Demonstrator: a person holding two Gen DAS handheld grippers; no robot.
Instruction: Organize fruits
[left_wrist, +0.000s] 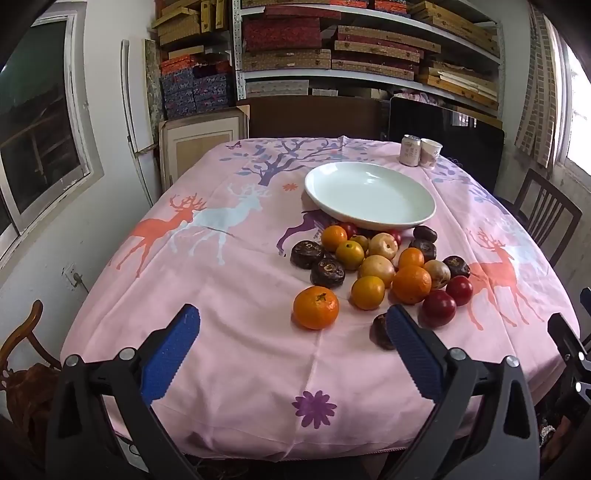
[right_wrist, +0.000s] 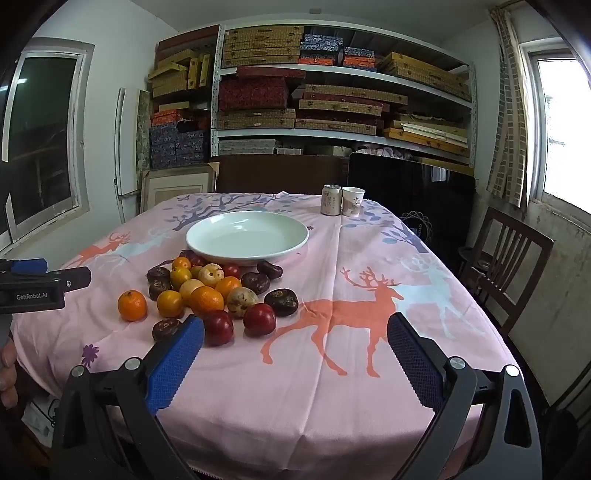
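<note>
A white plate (left_wrist: 369, 218) (right_wrist: 247, 243) sits empty on the pink deer-print tablecloth (left_wrist: 240, 350) (right_wrist: 332, 387). In front of it lies a heap of fruit: oranges, yellow-brown fruits, red fruits and dark brown ones. One orange (left_wrist: 316, 307) (right_wrist: 132, 305) lies apart at the near left of the heap. My left gripper (left_wrist: 293, 325) hovers open just short of that orange, and its right finger hides part of a dark fruit (left_wrist: 380, 331). My right gripper (right_wrist: 295, 334) is open over bare cloth right of the heap, its left finger beside a red fruit (right_wrist: 218, 327).
A can (left_wrist: 410, 149) (right_wrist: 330, 199) and a paper cup (left_wrist: 429, 152) (right_wrist: 352, 200) stand at the table's far right. Chairs (right_wrist: 506, 266) stand around the table, and shelves of boxes (right_wrist: 332, 96) fill the back wall. The left gripper's body (right_wrist: 33, 288) shows at the right view's left edge.
</note>
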